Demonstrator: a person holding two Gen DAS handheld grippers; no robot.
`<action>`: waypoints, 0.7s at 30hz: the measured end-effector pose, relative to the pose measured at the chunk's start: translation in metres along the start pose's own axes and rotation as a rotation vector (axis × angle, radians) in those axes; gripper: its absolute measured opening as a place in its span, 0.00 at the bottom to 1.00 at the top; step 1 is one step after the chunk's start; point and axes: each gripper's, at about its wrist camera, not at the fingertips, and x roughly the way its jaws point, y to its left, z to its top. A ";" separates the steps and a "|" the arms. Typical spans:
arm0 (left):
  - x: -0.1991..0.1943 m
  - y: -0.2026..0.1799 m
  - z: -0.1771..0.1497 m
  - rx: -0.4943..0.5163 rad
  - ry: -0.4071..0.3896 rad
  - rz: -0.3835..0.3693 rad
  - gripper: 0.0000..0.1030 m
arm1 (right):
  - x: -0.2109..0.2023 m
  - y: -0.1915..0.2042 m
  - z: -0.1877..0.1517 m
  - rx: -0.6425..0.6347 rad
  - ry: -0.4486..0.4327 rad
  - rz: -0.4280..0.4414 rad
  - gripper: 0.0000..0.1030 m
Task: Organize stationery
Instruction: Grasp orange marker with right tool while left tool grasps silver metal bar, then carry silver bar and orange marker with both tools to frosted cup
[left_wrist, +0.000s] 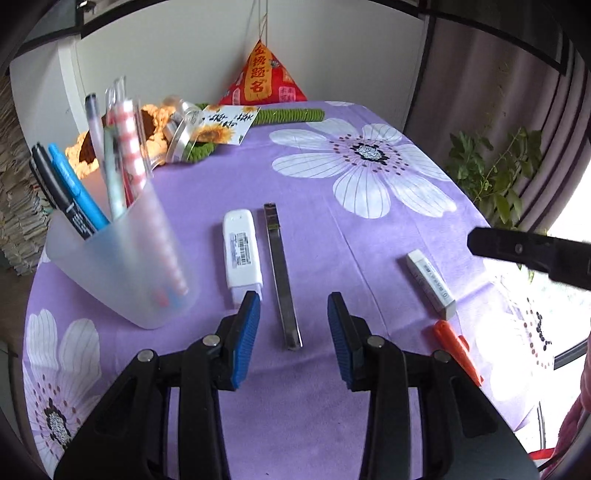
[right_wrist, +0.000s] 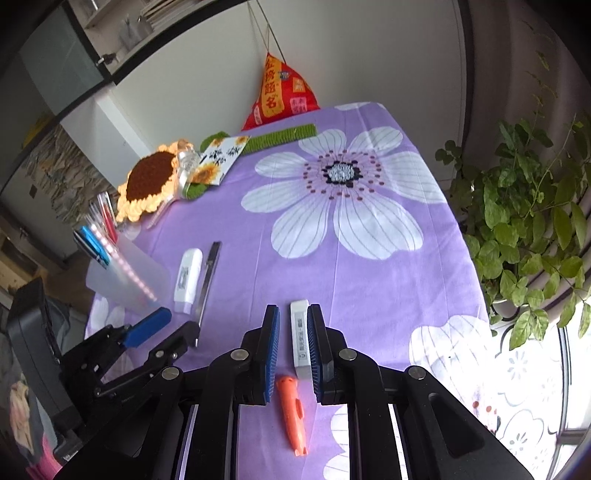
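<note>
A frosted plastic cup (left_wrist: 125, 266) holds several pens at the left; it also shows in the right wrist view (right_wrist: 129, 275). On the purple flowered cloth lie a white correction-tape case (left_wrist: 242, 254), a metal utility knife (left_wrist: 282, 277), a white eraser (left_wrist: 430, 283) and an orange pen (left_wrist: 458, 350). My left gripper (left_wrist: 291, 325) is open, its fingers either side of the knife's near end, above the cloth. My right gripper (right_wrist: 293, 345) is open around the eraser (right_wrist: 301, 338), with the orange pen (right_wrist: 293, 413) lying below it.
A crocheted sunflower (right_wrist: 149, 184), a sunflower card (right_wrist: 218, 162), a green strip (right_wrist: 280, 138) and a red pyramid cushion (right_wrist: 280, 92) sit at the far end of the table. A leafy plant (right_wrist: 524, 229) stands beyond the right table edge.
</note>
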 end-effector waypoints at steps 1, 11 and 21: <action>0.001 0.002 0.000 -0.011 0.003 -0.002 0.34 | 0.002 0.000 -0.002 -0.003 0.007 -0.001 0.14; 0.020 0.003 -0.003 -0.035 0.048 -0.009 0.33 | 0.019 -0.001 -0.011 -0.011 0.049 -0.006 0.15; 0.022 -0.001 -0.002 -0.007 0.052 -0.015 0.09 | 0.032 0.001 -0.017 -0.025 0.090 -0.020 0.15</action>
